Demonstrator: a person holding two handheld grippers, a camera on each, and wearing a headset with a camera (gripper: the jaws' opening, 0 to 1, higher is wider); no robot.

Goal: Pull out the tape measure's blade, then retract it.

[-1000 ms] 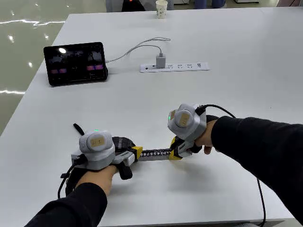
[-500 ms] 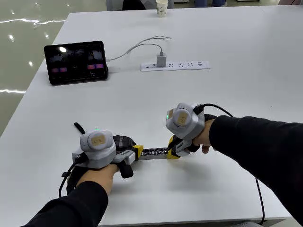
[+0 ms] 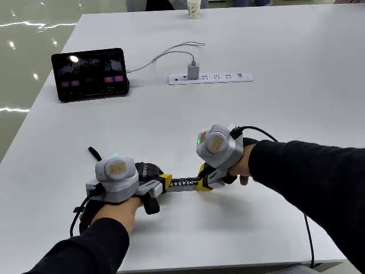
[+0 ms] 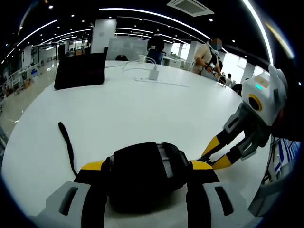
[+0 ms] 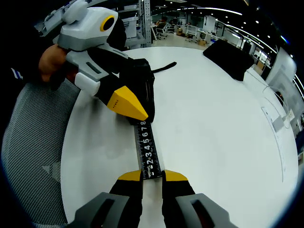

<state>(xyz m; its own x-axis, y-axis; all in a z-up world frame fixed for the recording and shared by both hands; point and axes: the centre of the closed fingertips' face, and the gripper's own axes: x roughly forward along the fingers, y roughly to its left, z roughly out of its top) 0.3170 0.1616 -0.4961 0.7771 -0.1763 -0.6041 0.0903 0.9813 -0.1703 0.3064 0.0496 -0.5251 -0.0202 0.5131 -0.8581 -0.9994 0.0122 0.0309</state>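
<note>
Since a second ago the right gripper (image 5: 152, 176) has come a little nearer to the left gripper (image 4: 148, 167), and the stretch of blade (image 5: 146, 147) between them is shorter. The left gripper has kept its place.

Nearest to us, close to the front edge of the table (image 3: 274, 85), the left gripper has its two jaws pressed on both sides of the black case (image 4: 142, 178) and holds it down on the surface. A black strap (image 4: 66, 142) lies on the table beside the case. From the mouth of the case the blade runs flat along the table toward the right gripper. That gripper is nearly closed, and its yellow tips pinch the free end of the blade between them.

We judge that the pull-out is already done and that the return is in progress: only a short piece of blade is outside the case. What is left is to feed this last piece in and then release the end.

Farther away, well apart from the work, we see a tablet (image 3: 89, 74), a power strip (image 3: 210, 78) with a charger, and a cup (image 3: 194, 8) at the far edge.
</note>
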